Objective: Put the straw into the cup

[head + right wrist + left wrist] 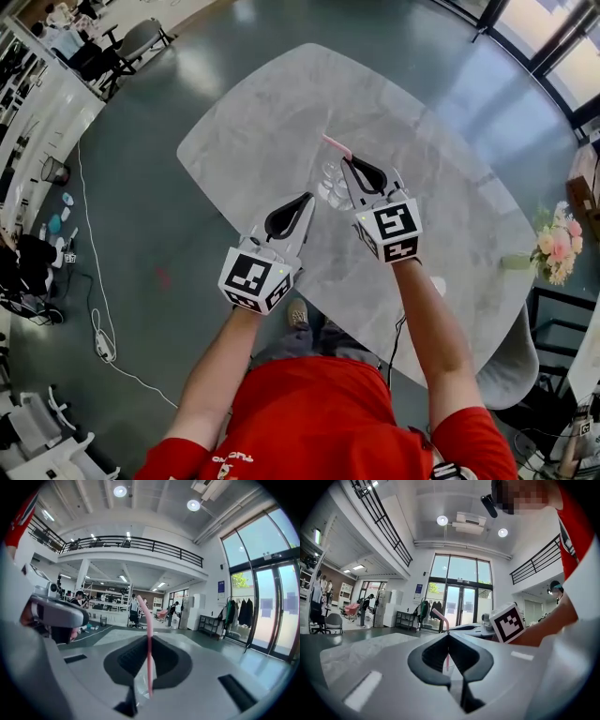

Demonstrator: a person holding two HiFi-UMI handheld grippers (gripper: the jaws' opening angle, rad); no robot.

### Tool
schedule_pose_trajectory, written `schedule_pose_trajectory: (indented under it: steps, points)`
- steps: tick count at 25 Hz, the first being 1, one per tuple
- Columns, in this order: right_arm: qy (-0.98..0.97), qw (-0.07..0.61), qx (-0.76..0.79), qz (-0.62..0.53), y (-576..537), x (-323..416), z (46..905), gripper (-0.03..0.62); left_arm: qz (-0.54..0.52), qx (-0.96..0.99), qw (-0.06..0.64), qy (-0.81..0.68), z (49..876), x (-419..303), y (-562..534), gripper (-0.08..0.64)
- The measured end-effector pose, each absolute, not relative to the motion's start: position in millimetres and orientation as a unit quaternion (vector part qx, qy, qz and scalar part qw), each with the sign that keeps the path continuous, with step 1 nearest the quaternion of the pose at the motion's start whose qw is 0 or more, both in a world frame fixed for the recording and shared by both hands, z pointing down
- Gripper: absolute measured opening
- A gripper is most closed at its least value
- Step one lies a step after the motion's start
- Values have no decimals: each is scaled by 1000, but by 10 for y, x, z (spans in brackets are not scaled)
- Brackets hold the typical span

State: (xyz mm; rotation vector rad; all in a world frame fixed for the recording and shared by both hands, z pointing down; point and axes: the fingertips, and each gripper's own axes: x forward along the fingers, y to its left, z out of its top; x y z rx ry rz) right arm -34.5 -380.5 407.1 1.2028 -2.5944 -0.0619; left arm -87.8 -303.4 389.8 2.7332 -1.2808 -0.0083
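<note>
A pink bendy straw (pixel 336 146) stands almost upright in my right gripper (pixel 346 159), which is shut on it. In the right gripper view the straw (pixel 146 620) runs up between the closed tips (pixel 149 638), with its bent top leaning left. A clear plastic cup (pixel 331 185) stands on the marble table between the two grippers, right under the straw. The straw's lower end shows against the cup's clear plastic (pixel 140 681). My left gripper (pixel 308 197) is shut at the cup's near left rim. In the left gripper view the straw (pixel 440 618) rises just beyond the closed tips (pixel 448 635).
The rounded marble table (pixel 281 112) stretches far and left of the cup. A bunch of pink flowers (pixel 558 244) lies at the table's right edge. A grey chair (pixel 511 366) stands at the near right, and a cable (pixel 98 309) runs over the floor at the left.
</note>
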Motion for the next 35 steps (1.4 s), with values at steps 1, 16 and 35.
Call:
schedule_pose_trajectory:
  steps: [1,16,35]
  points:
    - [-897,151,414,-23,-3813,-347,4131,20,-1,904,63,-422,3923,-862,-3044,6]
    - [-897,215,387,-6,-3960,-404,4583,20,18,901,86,-426,4130,-925,-3156,6]
    - [-906,150,393,52,-3897,-279,4331,63,19,906,91,-414,4138,-828,-3213,6]
